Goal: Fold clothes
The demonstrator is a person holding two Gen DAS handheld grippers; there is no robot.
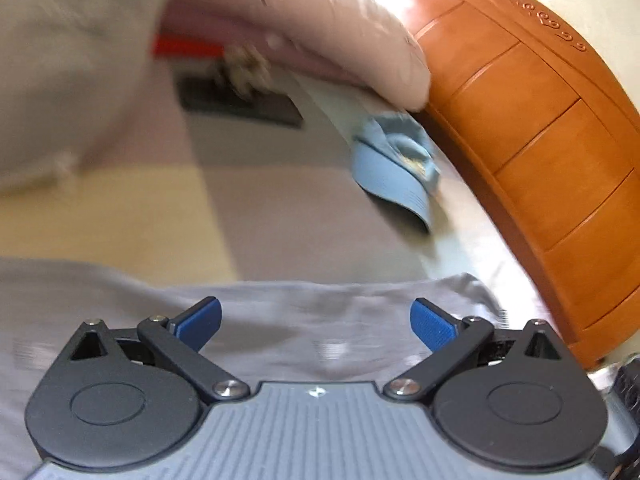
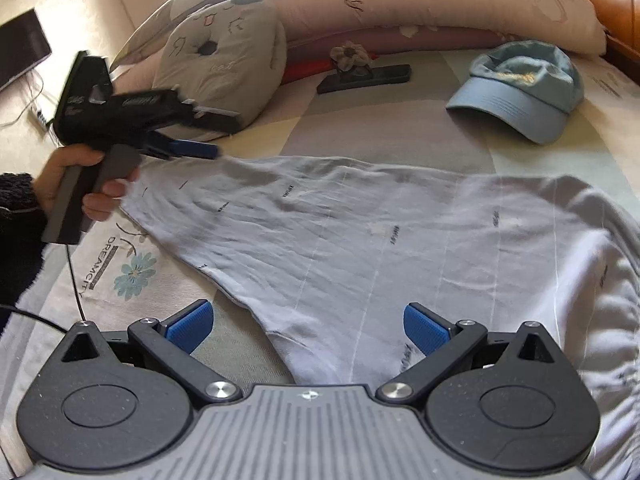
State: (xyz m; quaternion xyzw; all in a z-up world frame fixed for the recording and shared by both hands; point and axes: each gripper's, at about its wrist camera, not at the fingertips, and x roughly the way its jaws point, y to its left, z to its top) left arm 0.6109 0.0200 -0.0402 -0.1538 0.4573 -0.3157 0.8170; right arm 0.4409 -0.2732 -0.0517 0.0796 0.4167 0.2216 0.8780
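The grey garment (image 2: 360, 240) was seen spread across the bed (image 2: 400, 140), at twelve o'clock from the right gripper (image 2: 306, 326), not yet folded. Both the right and left gripper (image 1: 316, 320) were held wide, empty; every fold seemingly remained.

The garment (image 2: 360, 240) lies spread on the bed (image 2: 132, 280). Behind the garment to the right sits a cap (image 2: 516, 92); behind its middle lies a remote (image 2: 364, 74). Pillows (image 2: 400, 4) lie farther behind the garment, a headboard (image 1: 520, 120) just beside the cap.
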